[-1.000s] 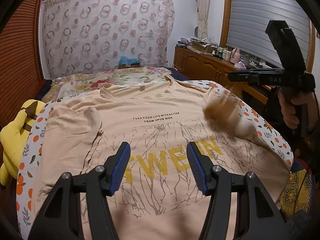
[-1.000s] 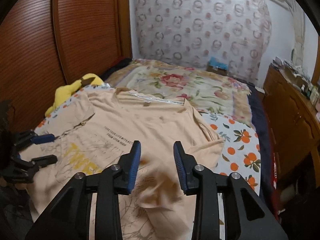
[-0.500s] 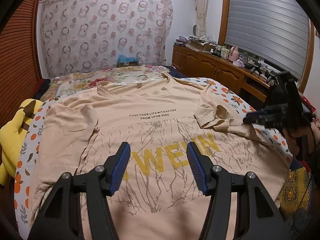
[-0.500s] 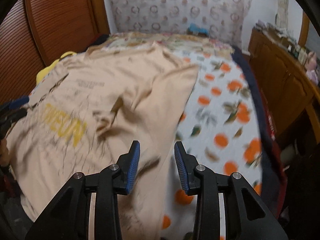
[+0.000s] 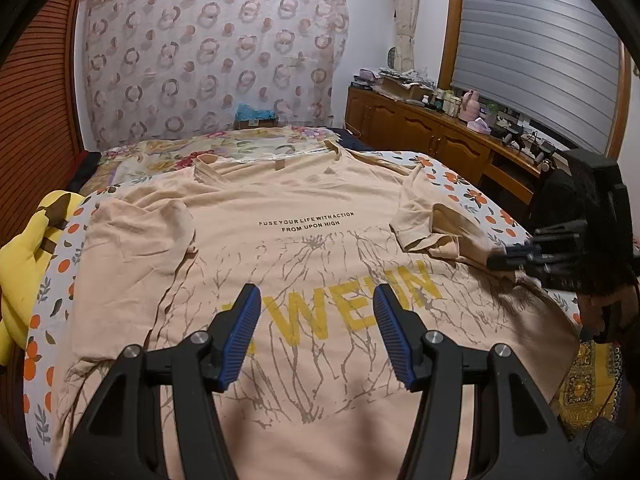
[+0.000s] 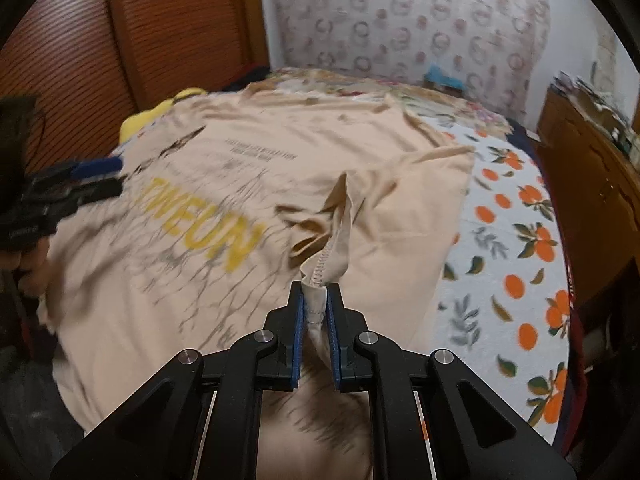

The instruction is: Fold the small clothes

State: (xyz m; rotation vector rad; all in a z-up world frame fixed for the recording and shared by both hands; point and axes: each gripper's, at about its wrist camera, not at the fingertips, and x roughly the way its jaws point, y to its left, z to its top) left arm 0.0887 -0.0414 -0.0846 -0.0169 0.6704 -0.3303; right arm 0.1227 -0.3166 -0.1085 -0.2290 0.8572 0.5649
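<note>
A peach T-shirt (image 5: 304, 216) with yellow letters lies spread front up on the bed, its collar at the far end. My left gripper (image 5: 316, 332) hovers open over the lower print, holding nothing. The shirt's right sleeve (image 5: 420, 220) is folded in over the chest. My right gripper (image 6: 316, 300) is closing its jaws on a stitched hem fold (image 6: 324, 264) of the T-shirt (image 6: 248, 184) at its side edge; the pads press the cloth. In the left wrist view the right gripper (image 5: 500, 258) sits at the shirt's right edge.
The bed has an orange-print sheet (image 6: 520, 240) and a floral cover (image 5: 240, 148) beyond the collar. A yellow plush toy (image 5: 24, 256) lies at the left edge. A wooden dresser (image 5: 432, 136) with clutter runs along the right. A wood slatted wall (image 6: 80, 40) stands on the left.
The right gripper came down from above to the shirt's right edge and shut on a hem fold. The sleeve dropped onto the chest. The left gripper stayed still and open.
</note>
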